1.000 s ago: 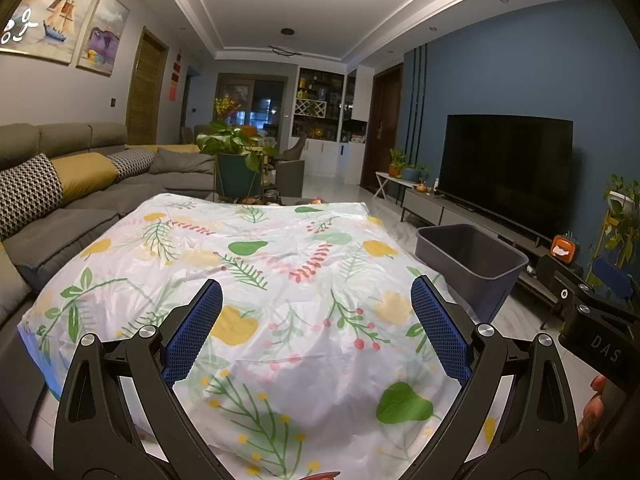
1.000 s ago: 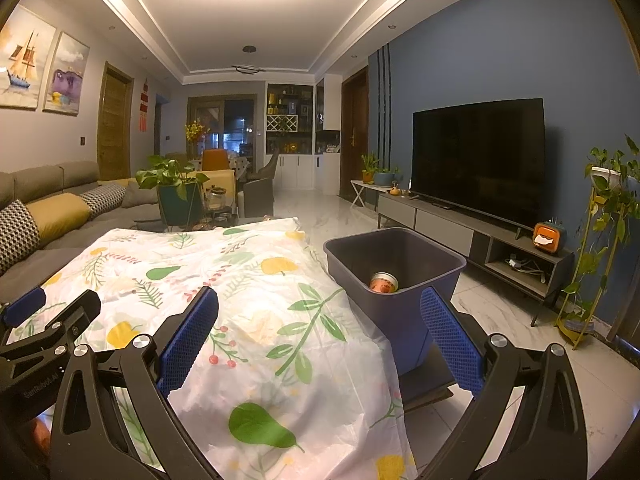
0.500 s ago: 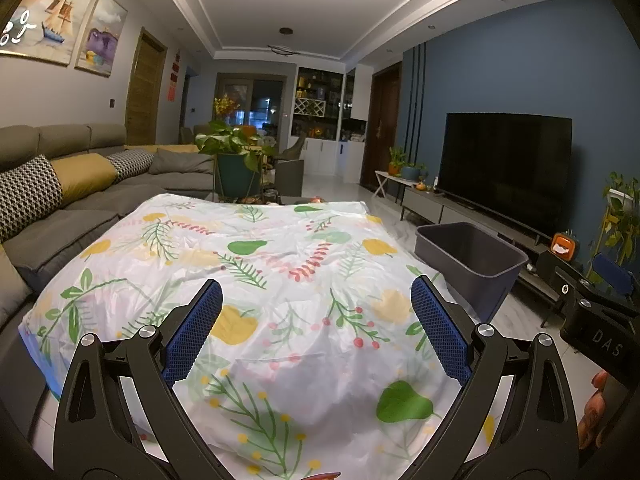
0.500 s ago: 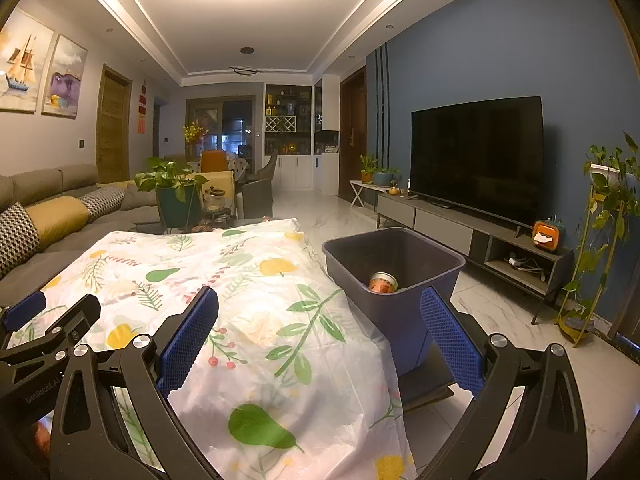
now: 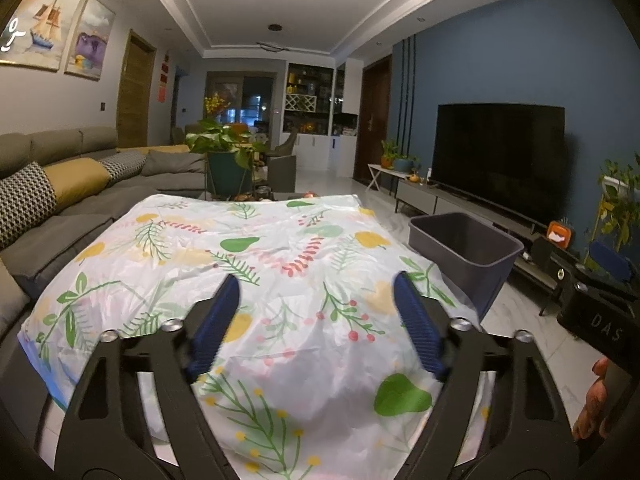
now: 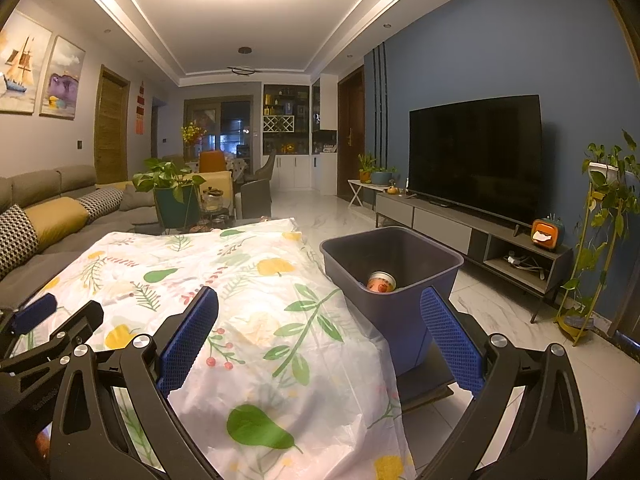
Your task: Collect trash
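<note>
A grey plastic bin (image 6: 400,308) stands on the floor by the right edge of a table under a floral cloth (image 6: 248,280). An orange-labelled can (image 6: 382,282) lies inside it. In the left wrist view only the bin's rim and wall (image 5: 480,280) show. My left gripper (image 5: 316,280) hovers open over the cloth with nothing between its blue pads (image 5: 216,320). My right gripper (image 6: 319,292) is open and empty too, above the cloth's right side just short of the bin. No loose trash shows on the cloth.
A grey sofa (image 5: 60,208) with cushions runs along the left. A potted plant (image 5: 228,160) stands beyond the table. The TV (image 6: 476,156) and its low cabinet (image 6: 460,232) line the right wall, with a plant stand (image 6: 600,240) beside them. A hand (image 5: 596,400) holds the right gripper.
My left gripper's fingers have moved slightly closer together and look blurred. The right gripper and both views have barely shifted.
</note>
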`<state>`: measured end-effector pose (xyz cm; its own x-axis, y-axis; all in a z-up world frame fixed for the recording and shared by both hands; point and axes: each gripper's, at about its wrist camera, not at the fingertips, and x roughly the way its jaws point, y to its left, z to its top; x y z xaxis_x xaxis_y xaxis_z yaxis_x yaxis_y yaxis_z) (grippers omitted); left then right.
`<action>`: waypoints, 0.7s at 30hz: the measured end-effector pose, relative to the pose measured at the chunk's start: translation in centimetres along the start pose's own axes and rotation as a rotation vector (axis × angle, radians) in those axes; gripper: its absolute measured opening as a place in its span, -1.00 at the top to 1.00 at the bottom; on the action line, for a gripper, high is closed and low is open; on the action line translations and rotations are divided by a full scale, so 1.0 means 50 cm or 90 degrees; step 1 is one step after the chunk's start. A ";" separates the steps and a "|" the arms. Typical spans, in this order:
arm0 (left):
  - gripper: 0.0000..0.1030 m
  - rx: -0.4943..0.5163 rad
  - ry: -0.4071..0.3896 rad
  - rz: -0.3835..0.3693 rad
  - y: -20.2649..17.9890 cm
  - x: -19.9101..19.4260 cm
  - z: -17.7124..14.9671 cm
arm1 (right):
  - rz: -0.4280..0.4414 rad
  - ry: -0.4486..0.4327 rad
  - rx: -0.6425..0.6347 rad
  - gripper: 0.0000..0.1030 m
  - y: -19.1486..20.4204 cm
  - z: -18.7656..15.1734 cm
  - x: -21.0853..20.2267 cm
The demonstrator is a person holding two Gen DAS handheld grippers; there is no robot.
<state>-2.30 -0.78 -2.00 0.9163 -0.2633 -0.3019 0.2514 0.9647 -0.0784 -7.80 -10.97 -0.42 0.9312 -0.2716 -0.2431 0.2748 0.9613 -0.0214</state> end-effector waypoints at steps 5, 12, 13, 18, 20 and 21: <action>-0.34 0.007 0.001 -0.005 -0.002 -0.001 -0.001 | -0.002 -0.005 0.005 -0.89 -0.001 0.000 -0.003; -0.34 0.007 0.002 -0.005 -0.001 -0.002 0.000 | -0.002 -0.005 0.007 -0.89 -0.003 0.000 -0.006; -0.34 0.008 0.002 -0.006 -0.001 -0.003 0.000 | -0.002 -0.005 0.008 -0.89 -0.001 0.000 -0.008; -0.34 0.007 0.002 -0.008 0.002 -0.003 0.000 | -0.004 -0.005 0.007 -0.89 -0.003 0.001 -0.008; -0.34 0.006 0.003 -0.009 0.003 -0.003 -0.001 | -0.003 -0.004 0.008 -0.89 -0.002 0.001 -0.008; -0.34 0.005 0.003 -0.009 0.003 -0.004 -0.001 | -0.003 -0.005 0.008 -0.89 -0.001 0.001 -0.009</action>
<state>-2.45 -0.61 -1.99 0.9112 -0.2771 -0.3049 0.2670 0.9608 -0.0750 -8.24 -10.91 -0.25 0.9318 -0.2762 -0.2357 0.2818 0.9594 -0.0102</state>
